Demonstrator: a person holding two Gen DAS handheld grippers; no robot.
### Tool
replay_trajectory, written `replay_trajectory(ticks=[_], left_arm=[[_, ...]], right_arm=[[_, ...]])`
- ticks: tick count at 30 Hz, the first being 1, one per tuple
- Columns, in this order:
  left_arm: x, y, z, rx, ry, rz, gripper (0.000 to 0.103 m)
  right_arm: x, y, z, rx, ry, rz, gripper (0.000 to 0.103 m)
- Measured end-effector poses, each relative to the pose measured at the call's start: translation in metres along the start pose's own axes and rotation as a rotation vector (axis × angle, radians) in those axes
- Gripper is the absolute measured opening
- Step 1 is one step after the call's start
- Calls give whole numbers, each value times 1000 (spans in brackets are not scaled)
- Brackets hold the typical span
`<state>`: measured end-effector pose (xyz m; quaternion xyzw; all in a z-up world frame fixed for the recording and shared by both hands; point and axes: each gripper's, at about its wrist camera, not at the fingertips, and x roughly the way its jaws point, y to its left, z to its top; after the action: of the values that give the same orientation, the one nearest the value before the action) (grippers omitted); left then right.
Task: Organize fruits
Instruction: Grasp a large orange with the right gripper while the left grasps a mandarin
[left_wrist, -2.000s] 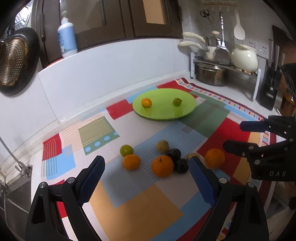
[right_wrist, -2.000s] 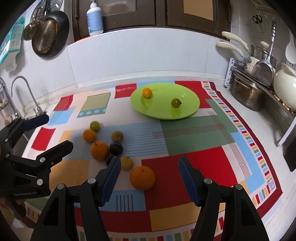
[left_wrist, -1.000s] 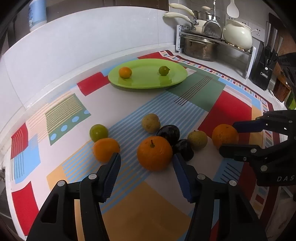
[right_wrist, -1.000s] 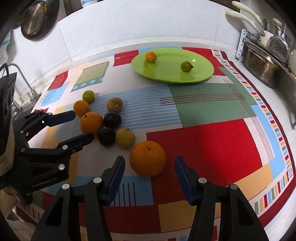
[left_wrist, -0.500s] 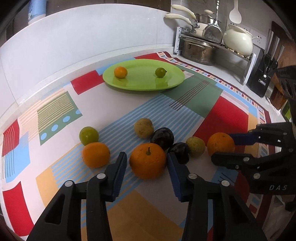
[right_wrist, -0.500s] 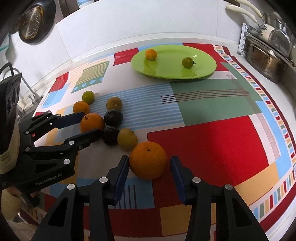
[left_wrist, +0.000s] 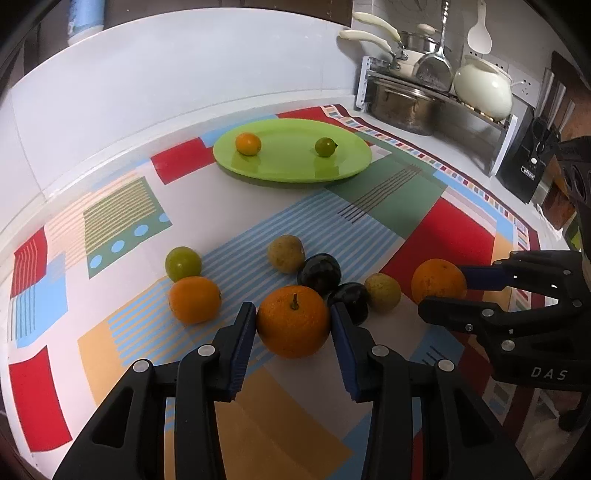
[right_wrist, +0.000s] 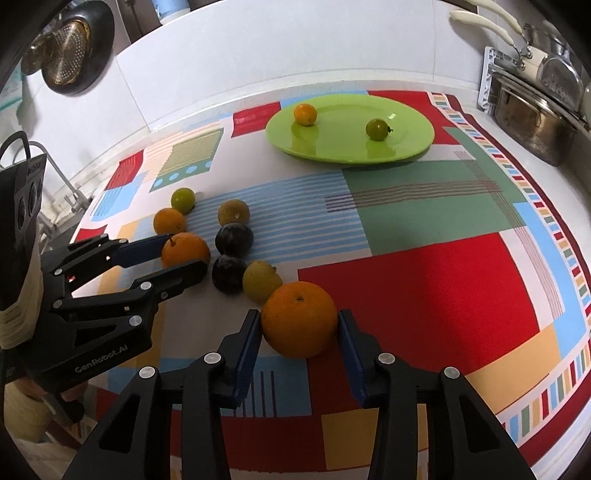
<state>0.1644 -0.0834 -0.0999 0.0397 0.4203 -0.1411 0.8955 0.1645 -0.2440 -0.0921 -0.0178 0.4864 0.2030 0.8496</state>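
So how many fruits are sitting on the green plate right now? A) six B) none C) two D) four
C: the green plate holds just two fruits, a small orange one and a small green one; all the other fruits lie on the patterned mat.

Two low, close wrist views, side by side, both facing the green plate (left_wrist: 291, 162).

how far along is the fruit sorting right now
Early. Done: a small orange and a green fruit sit on the green plate. In hand: left gripper and right gripper each close around an orange, both on the mat. Left: six loose fruits nearby.
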Motion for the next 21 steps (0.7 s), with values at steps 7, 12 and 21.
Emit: replay_trajectory(ticks=[7,12,21], left_arm=[[-15,-4,5,-24,-25,20,41],[-27,-9,10,-27,-49,34,41],[-45,-15,28,-9,-113,50,41]], right_arm=[[-12,0,2,-14,-44,5,42],[-22,1,5,-23,-78,15,42],[-44,-1,24,-27,-170,39,42]])
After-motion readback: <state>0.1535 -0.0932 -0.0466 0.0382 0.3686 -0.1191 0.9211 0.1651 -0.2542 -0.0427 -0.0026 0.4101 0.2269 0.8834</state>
